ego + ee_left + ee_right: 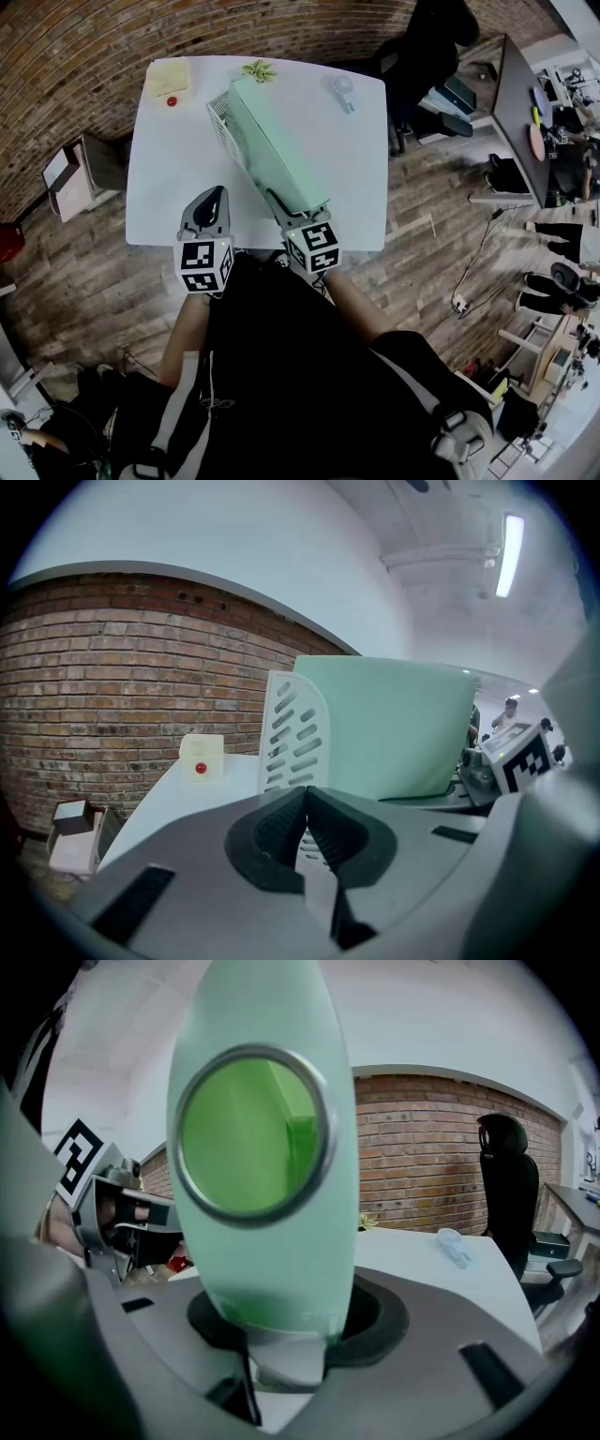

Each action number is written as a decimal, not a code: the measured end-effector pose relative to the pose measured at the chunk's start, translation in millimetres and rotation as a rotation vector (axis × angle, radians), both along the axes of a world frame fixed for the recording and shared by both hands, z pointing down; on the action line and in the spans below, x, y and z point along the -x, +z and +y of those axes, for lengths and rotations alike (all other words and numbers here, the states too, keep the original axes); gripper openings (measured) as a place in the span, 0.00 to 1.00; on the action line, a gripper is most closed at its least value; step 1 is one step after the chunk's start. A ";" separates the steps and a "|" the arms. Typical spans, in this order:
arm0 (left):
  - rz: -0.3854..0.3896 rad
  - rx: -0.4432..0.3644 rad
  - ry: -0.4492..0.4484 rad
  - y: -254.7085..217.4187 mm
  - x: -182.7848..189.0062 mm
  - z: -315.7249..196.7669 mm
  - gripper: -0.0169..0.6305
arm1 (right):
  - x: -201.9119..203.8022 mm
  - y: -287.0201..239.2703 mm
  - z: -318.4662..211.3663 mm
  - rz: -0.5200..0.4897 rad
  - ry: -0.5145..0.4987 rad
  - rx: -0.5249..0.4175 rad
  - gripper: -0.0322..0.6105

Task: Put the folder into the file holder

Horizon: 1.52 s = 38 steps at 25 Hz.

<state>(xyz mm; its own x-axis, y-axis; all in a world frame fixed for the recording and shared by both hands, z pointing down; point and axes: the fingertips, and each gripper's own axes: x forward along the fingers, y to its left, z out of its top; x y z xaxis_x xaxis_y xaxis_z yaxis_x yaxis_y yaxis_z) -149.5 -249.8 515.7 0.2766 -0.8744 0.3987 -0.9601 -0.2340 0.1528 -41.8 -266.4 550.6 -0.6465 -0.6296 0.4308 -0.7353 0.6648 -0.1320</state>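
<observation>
Left gripper (305, 810) is nearest me, low over the near edge of the white table (169, 187), jaws pressed together with nothing between them. Right of it and farther out stands the white slotted file holder (221, 120). Close against its slotted wall, on the right, the pale green folder (272, 150) stands on edge, its near end sticking out toward me. I can't tell whether it sits fully inside the holder. Right gripper (281, 1330) has that near end, the spine with the ring hole, clamped between partly spread jaws.
</observation>
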 end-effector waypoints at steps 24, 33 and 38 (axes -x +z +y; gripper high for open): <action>0.023 0.026 0.123 13.8 -1.8 -1.5 0.06 | 4.6 16.7 12.5 0.047 0.045 0.031 0.53; -0.006 0.023 0.099 12.4 -11.7 23.3 0.06 | -21.0 11.8 40.0 0.027 0.059 0.008 0.54; -0.017 0.017 0.060 10.1 -34.3 45.1 0.06 | -45.2 9.5 56.8 0.017 0.036 0.001 0.54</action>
